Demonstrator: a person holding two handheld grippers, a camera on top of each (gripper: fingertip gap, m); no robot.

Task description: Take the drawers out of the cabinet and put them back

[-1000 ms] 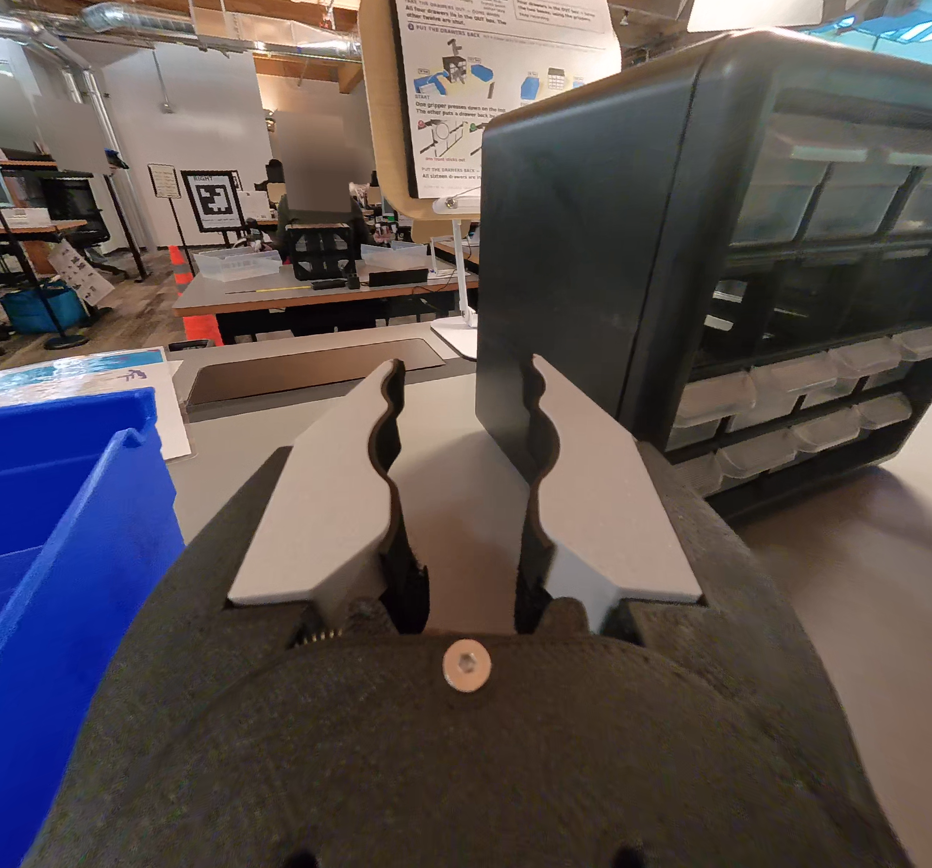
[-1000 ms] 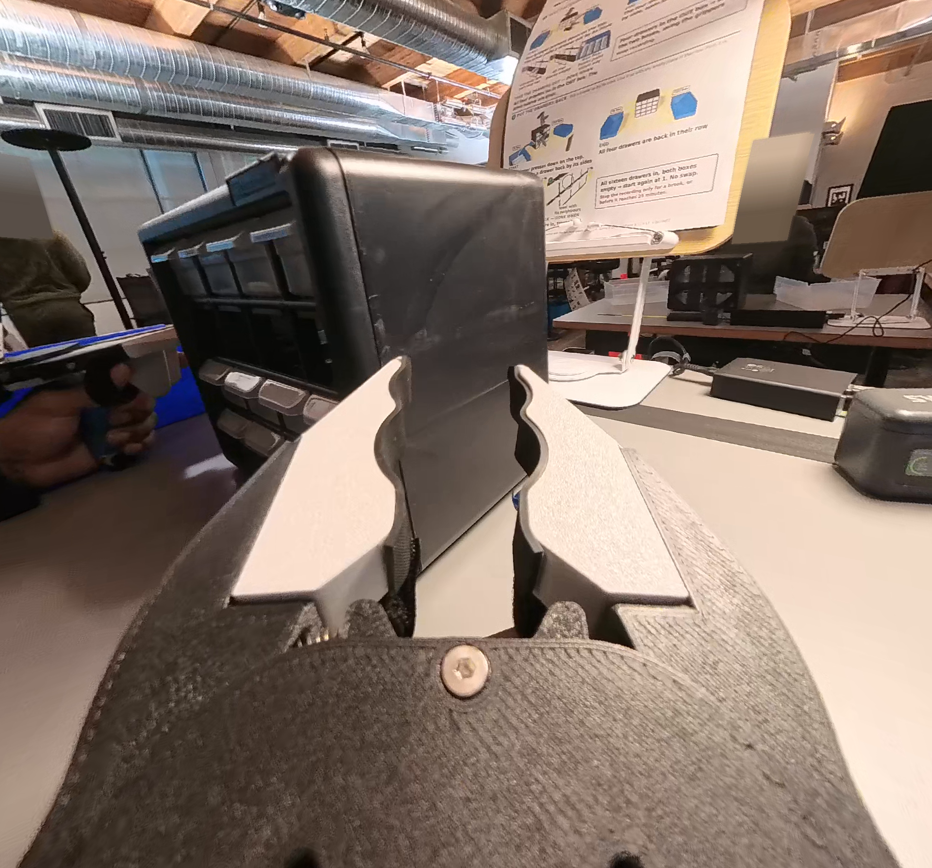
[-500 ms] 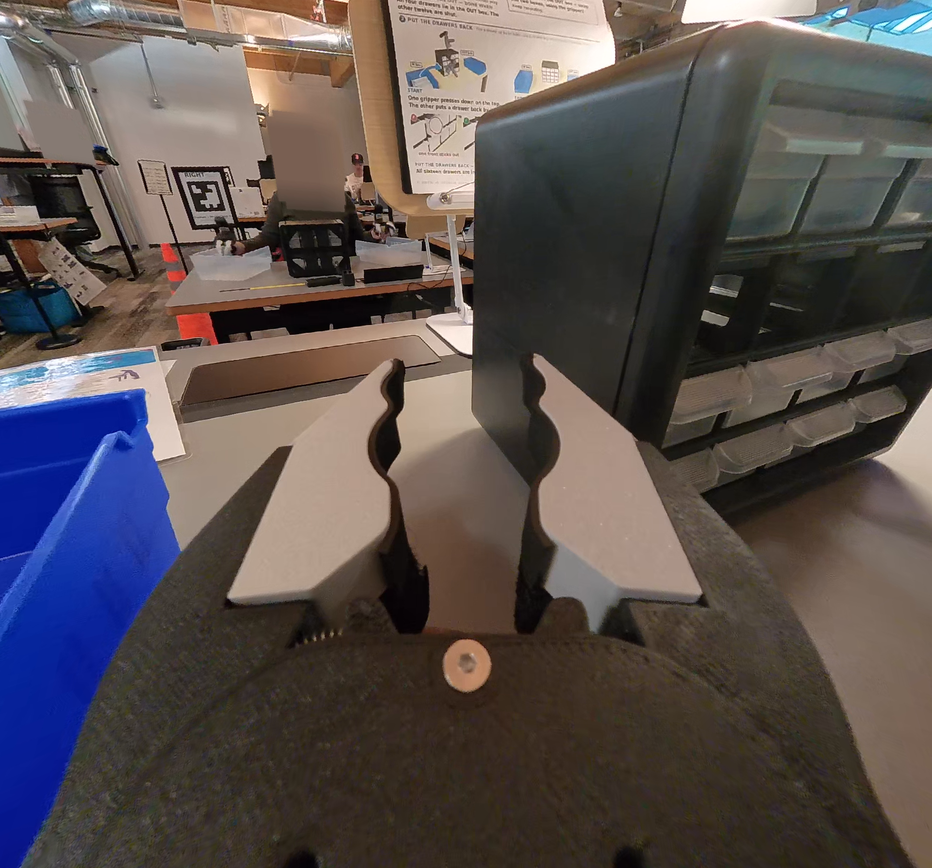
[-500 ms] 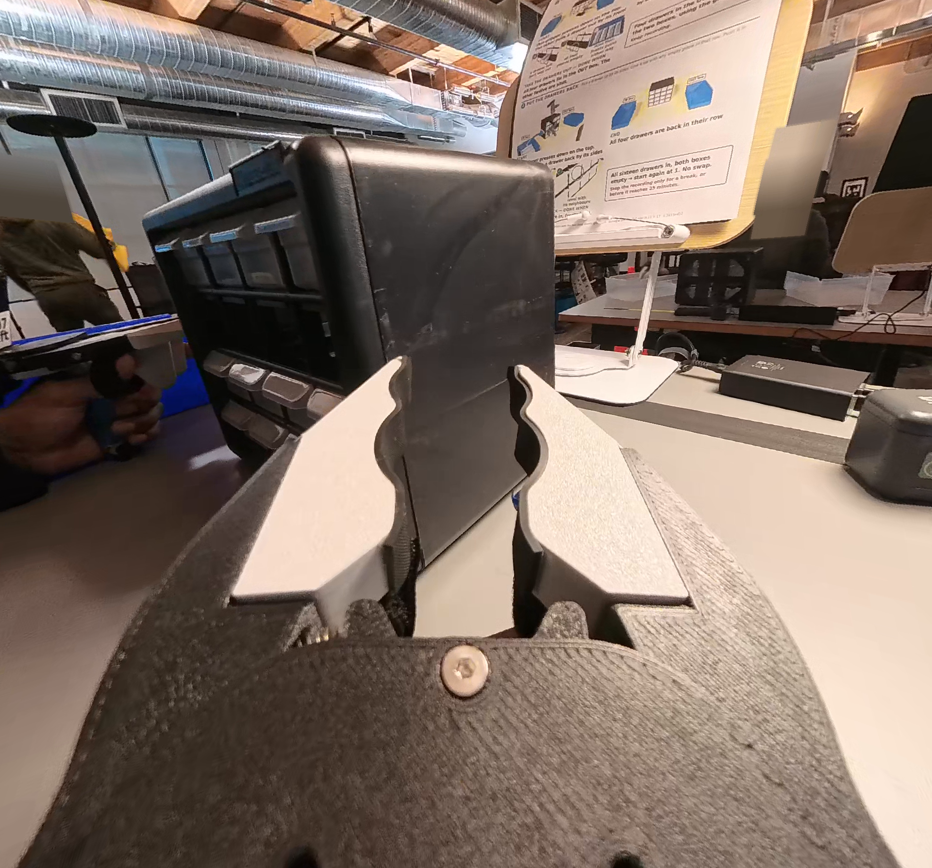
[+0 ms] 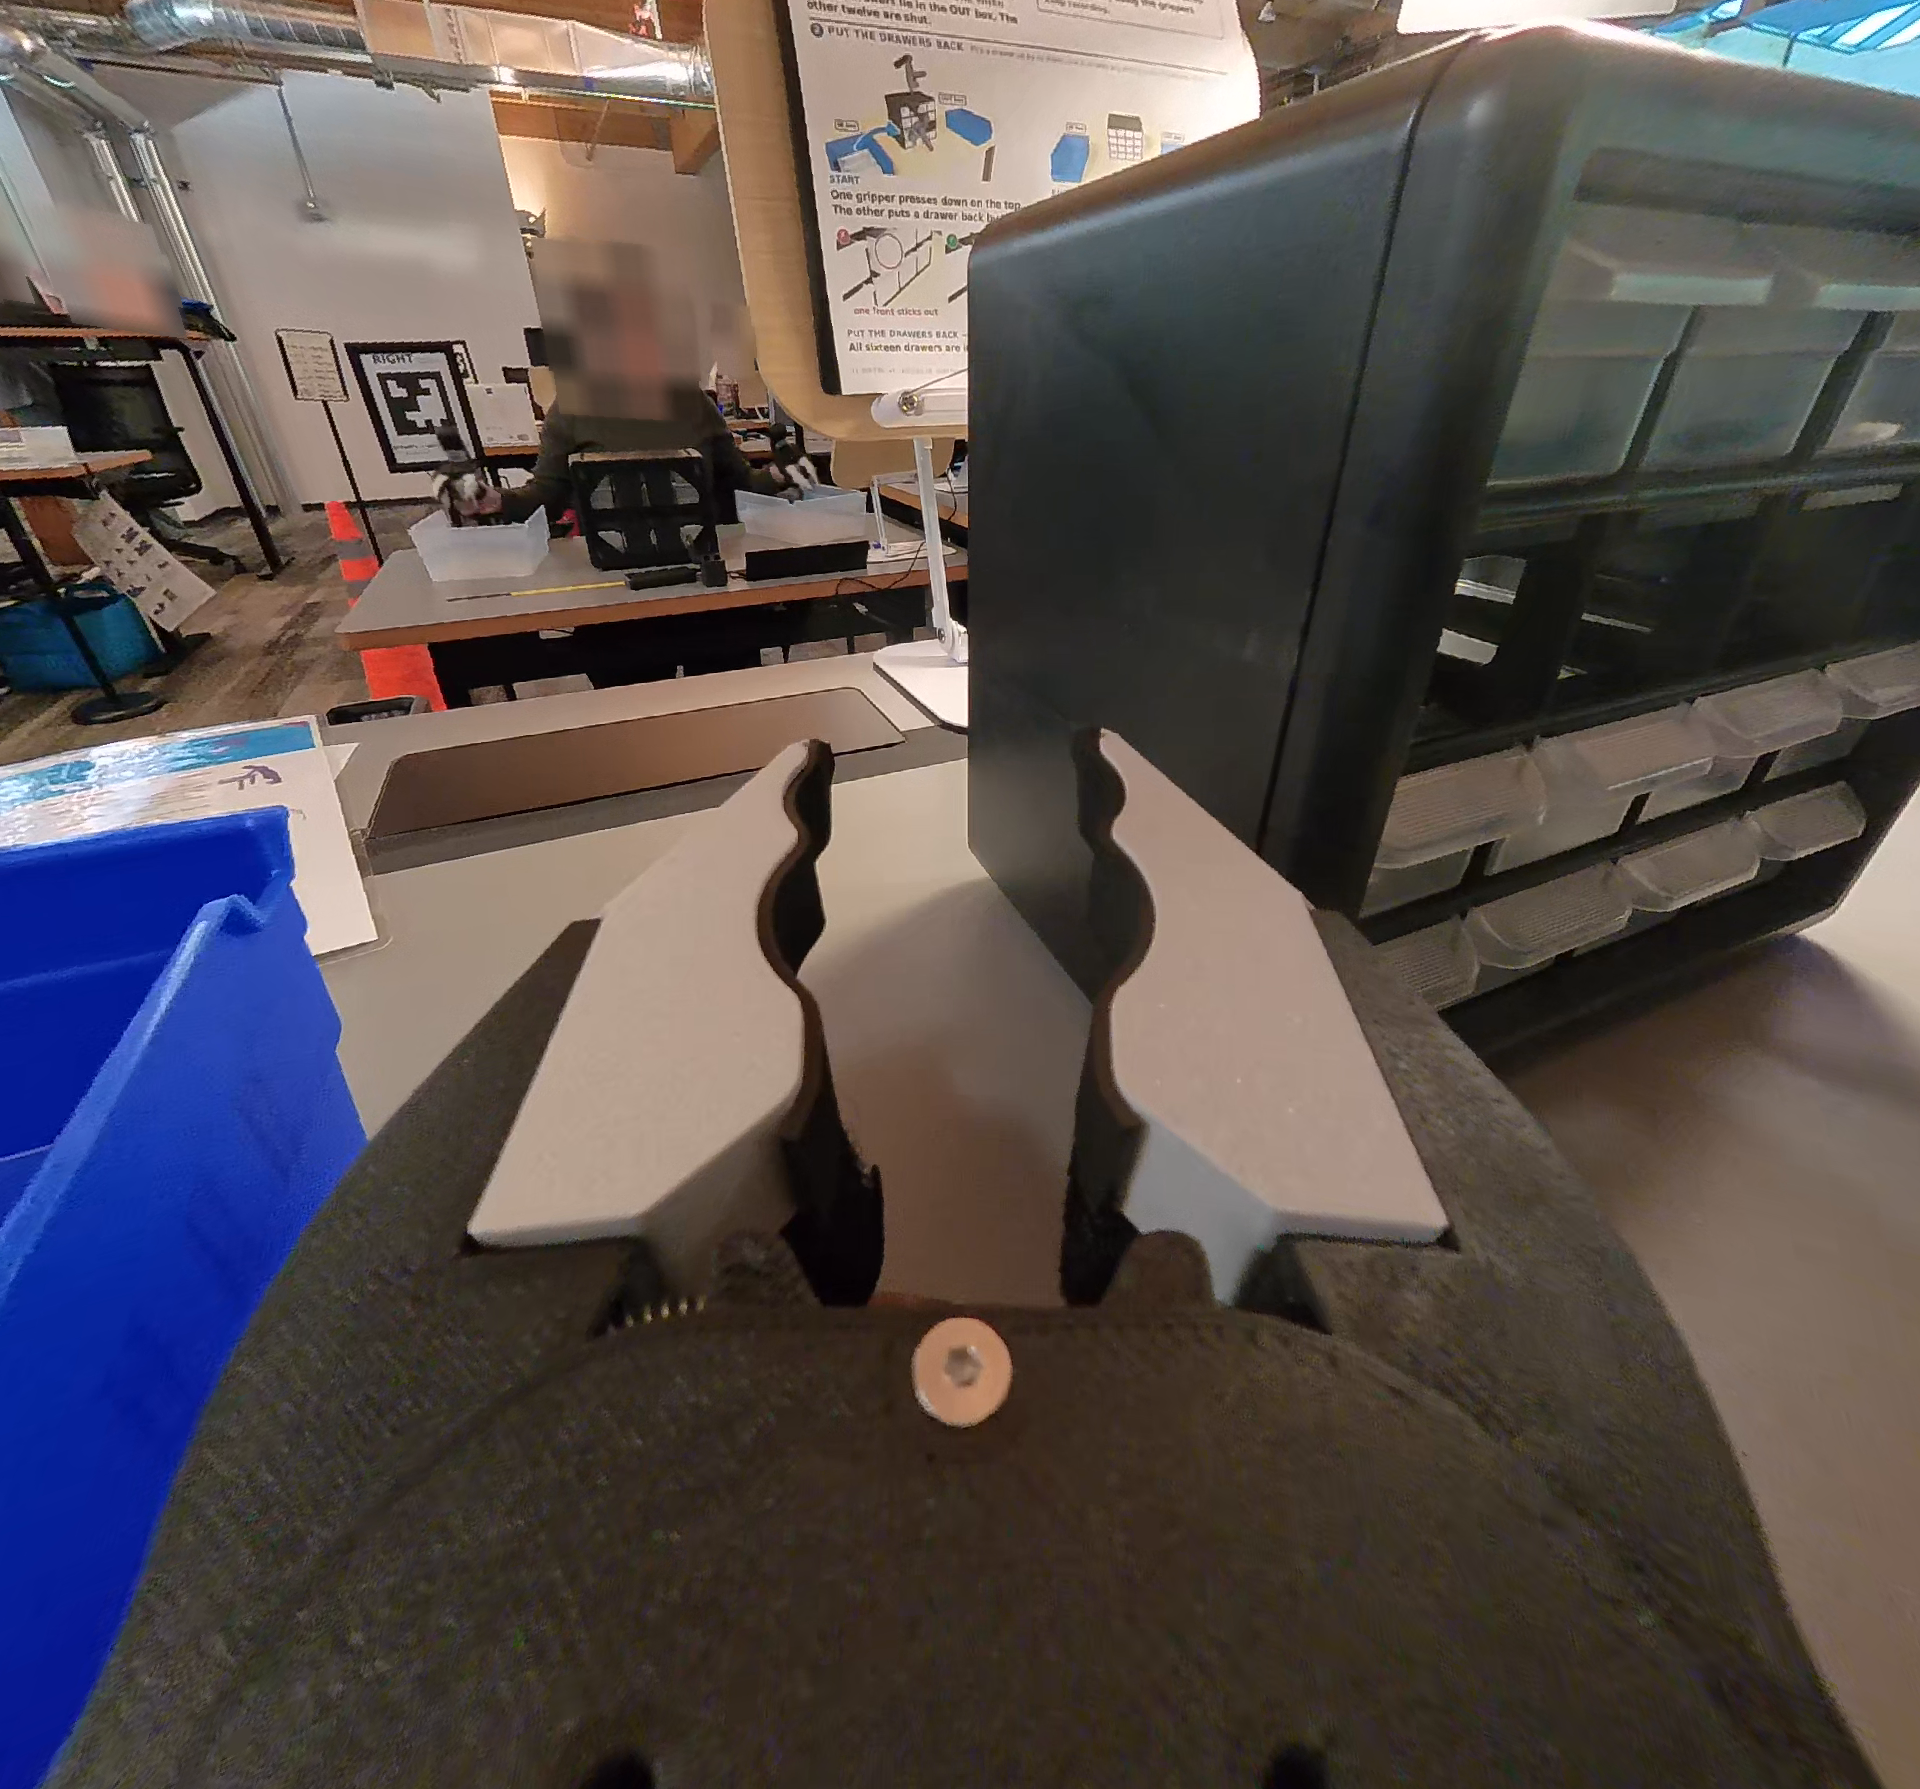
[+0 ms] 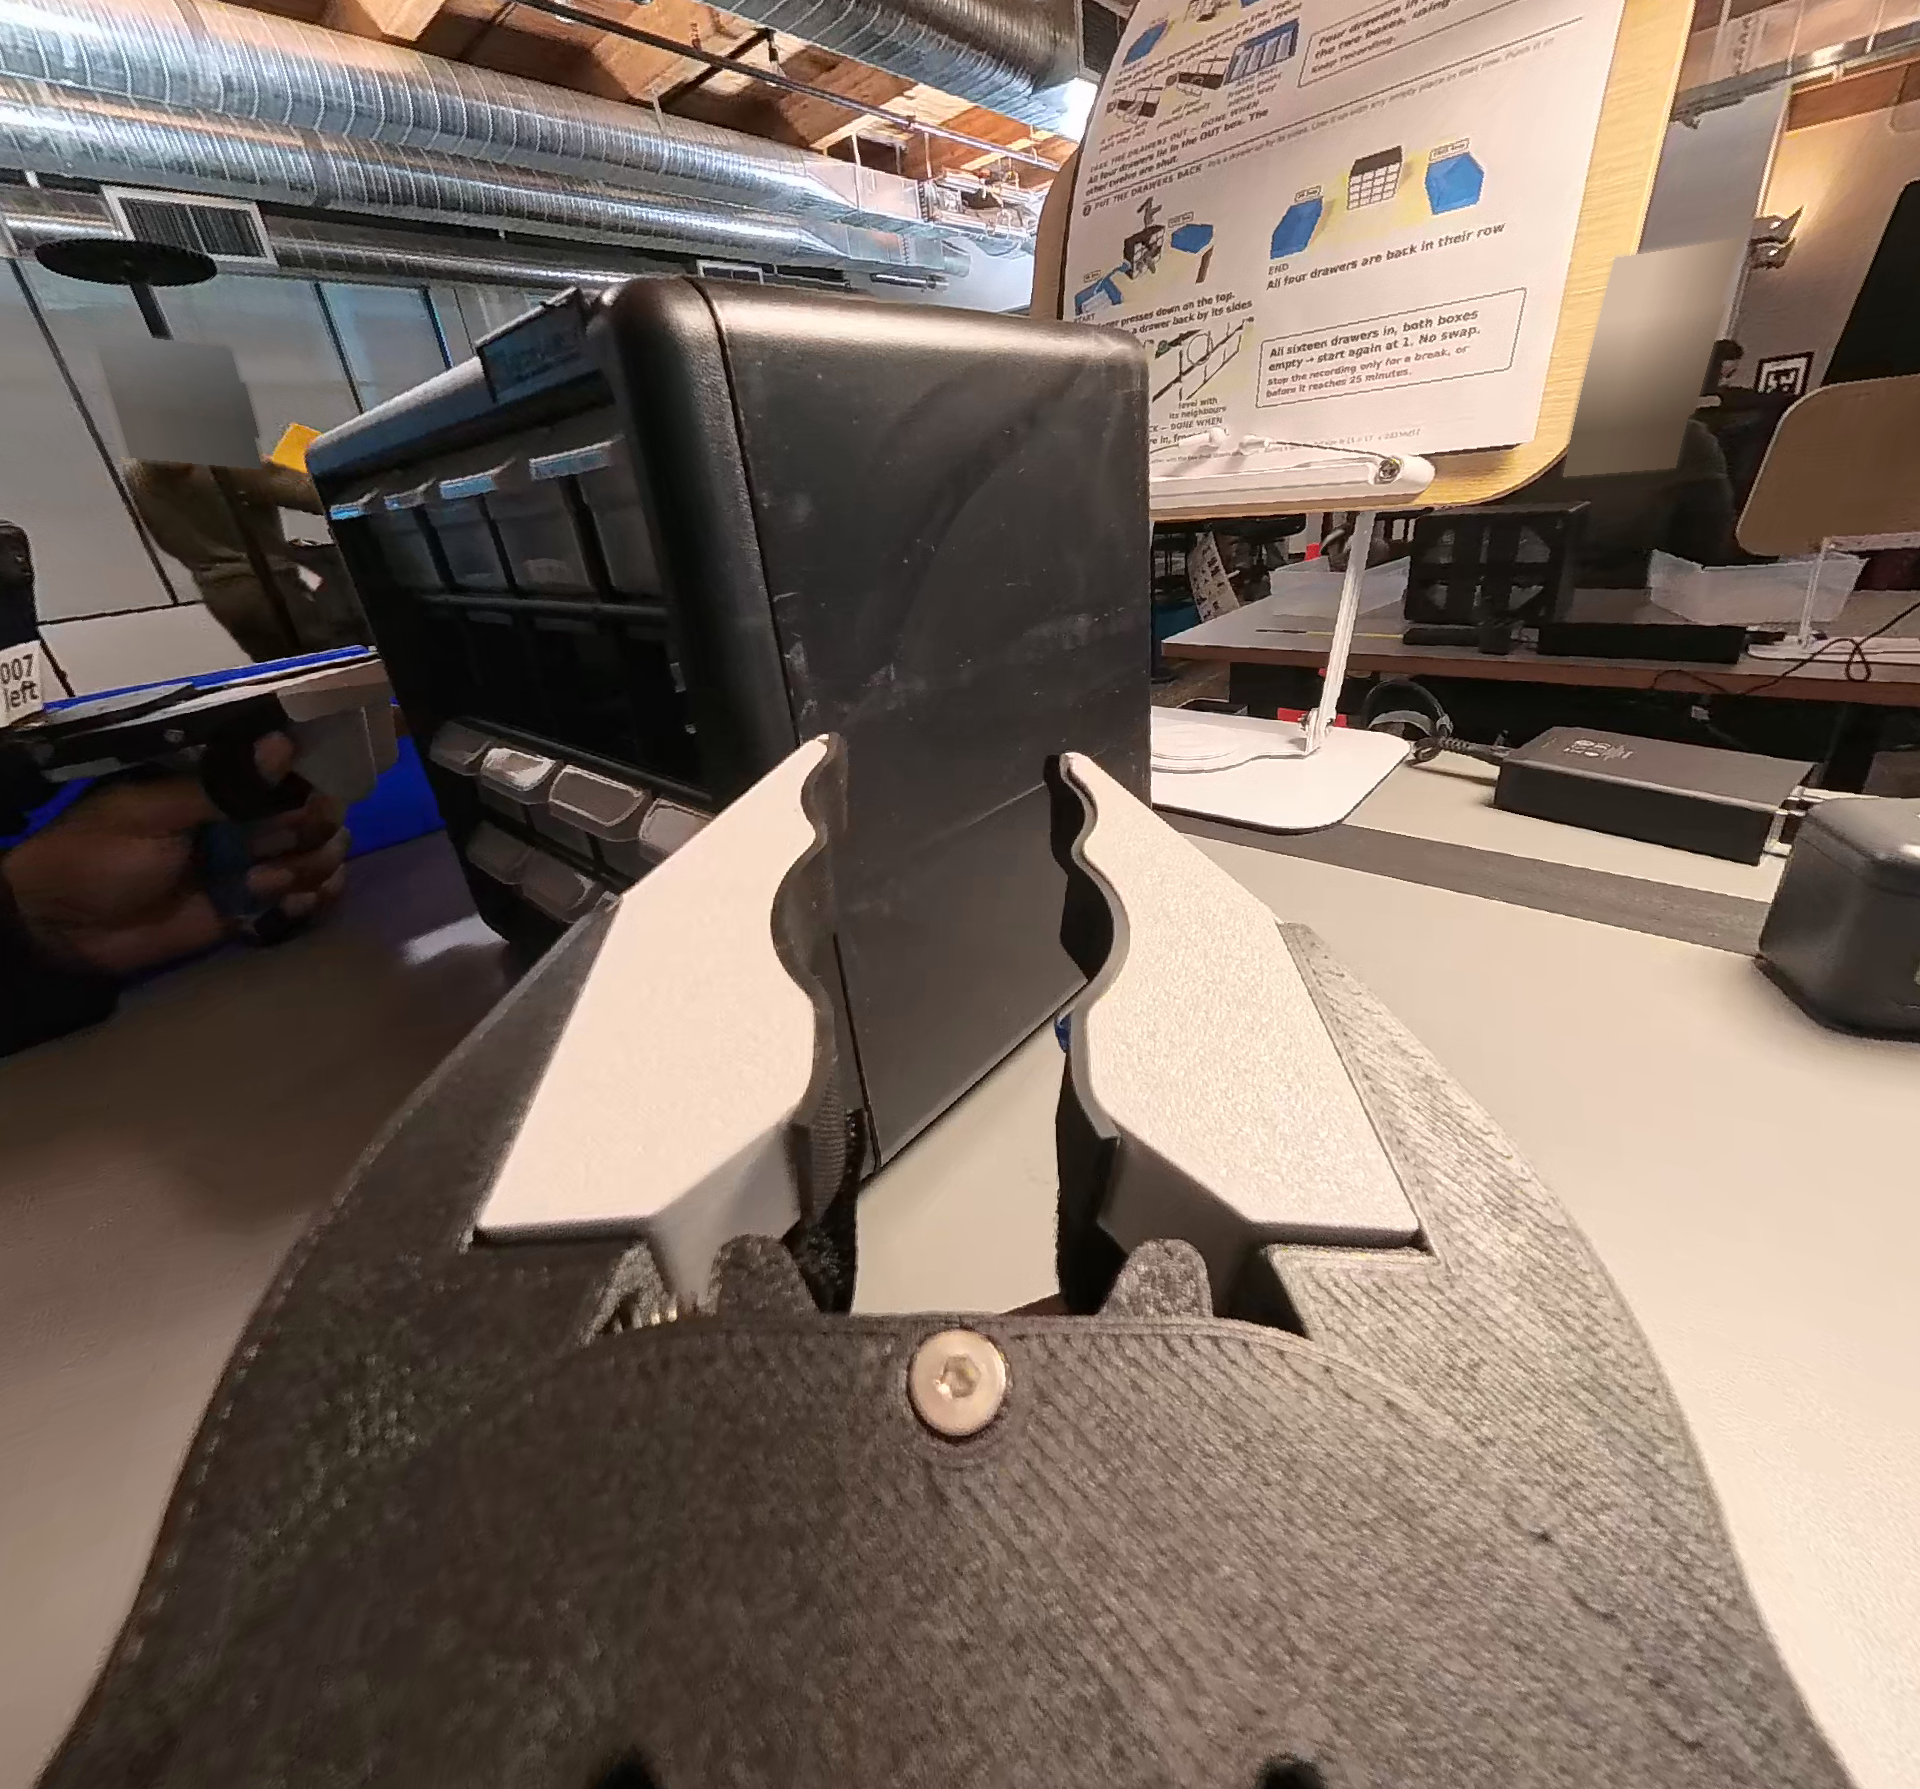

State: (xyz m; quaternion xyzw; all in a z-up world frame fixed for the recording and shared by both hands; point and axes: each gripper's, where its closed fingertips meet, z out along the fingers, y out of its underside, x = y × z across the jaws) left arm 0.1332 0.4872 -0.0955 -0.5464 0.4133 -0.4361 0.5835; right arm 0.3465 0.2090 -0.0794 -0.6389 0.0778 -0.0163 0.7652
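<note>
Judging from how things lie: partway through, with the second row of the black cabinet [image 5: 1195,492] standing empty while clear drawers [image 5: 1579,389] fill the top row and the two bottom rows [image 5: 1538,825]; whether that row is just emptied or waiting to be refilled cannot be told, since the inside of the blue bin [image 5: 156,1064] at near left is hidden. Further right, left gripper [image 5: 951,783] held low over the grey table [image 5: 1714,1220], fingers apart, nothing between them, the right finger overlapping the cabinet's left wall in view; touching or not, cannot tell. At the cabinet's other side, right gripper [image 6: 940,783] likewise spread and empty, aimed at the scuffed right wall. No drawer in either grasp. Against the earlier frames: the cabinet looms slightly larger and the background has shifted a little in both views, so a small drift closer; finger spacing unchanged, drawers unmoved.
</note>
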